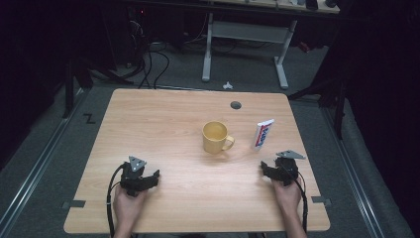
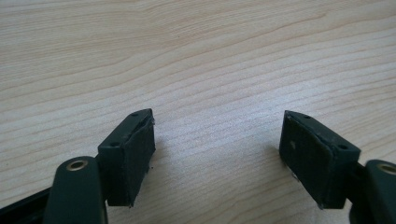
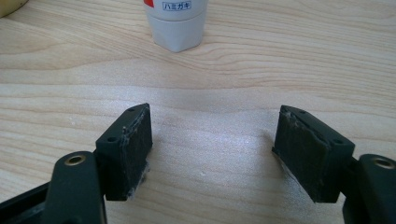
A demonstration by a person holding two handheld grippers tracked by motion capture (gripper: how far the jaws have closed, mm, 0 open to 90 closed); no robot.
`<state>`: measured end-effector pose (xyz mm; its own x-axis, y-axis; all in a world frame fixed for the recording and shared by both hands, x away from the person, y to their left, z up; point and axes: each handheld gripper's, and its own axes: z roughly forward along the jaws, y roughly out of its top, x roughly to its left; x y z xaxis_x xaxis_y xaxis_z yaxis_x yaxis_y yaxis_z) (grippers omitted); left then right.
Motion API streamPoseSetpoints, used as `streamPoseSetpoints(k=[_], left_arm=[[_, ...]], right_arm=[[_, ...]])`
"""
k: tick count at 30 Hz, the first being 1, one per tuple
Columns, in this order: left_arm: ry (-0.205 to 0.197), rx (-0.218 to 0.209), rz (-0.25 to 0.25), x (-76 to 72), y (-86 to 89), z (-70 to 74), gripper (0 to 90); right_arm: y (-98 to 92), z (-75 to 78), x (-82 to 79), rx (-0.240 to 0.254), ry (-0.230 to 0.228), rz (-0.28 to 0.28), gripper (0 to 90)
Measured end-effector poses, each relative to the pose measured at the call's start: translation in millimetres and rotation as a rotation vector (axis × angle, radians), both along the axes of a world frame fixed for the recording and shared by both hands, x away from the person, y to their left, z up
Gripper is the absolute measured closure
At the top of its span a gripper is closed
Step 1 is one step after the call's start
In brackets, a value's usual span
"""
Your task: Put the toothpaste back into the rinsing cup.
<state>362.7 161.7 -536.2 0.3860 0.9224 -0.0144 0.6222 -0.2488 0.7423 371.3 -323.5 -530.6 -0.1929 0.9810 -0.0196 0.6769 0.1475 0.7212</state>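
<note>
The toothpaste tube [image 1: 263, 134] stands upright on its cap on the wooden table [image 1: 163, 119], just ahead of the right gripper [image 1: 266, 169] and to the right of the yellow mug [image 1: 216, 137]. The right gripper rests on the table with its jaws spread wide and nothing between them. The left gripper [image 1: 151, 177] rests near the front left edge, well apart from both things, its jaws also wide and empty.

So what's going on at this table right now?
A person sits at a wooden table with a two-jaw gripper in each hand. The left gripper and the right gripper both rest near the front edge, jaws open and empty. Ahead of the right one a white toothpaste tube stands cap down, untouched. A yellow mug sits upright beside it, handle toward the tube.
</note>
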Motion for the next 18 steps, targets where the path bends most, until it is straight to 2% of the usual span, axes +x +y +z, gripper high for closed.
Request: streamPoseSetpoints(k=[18], left_arm=[[0.000,0.000,0.000,0.2,0.0,0.0,27.1]], right_arm=[[1.0,0.0,0.3,0.002,0.001,-0.005,27.6]])
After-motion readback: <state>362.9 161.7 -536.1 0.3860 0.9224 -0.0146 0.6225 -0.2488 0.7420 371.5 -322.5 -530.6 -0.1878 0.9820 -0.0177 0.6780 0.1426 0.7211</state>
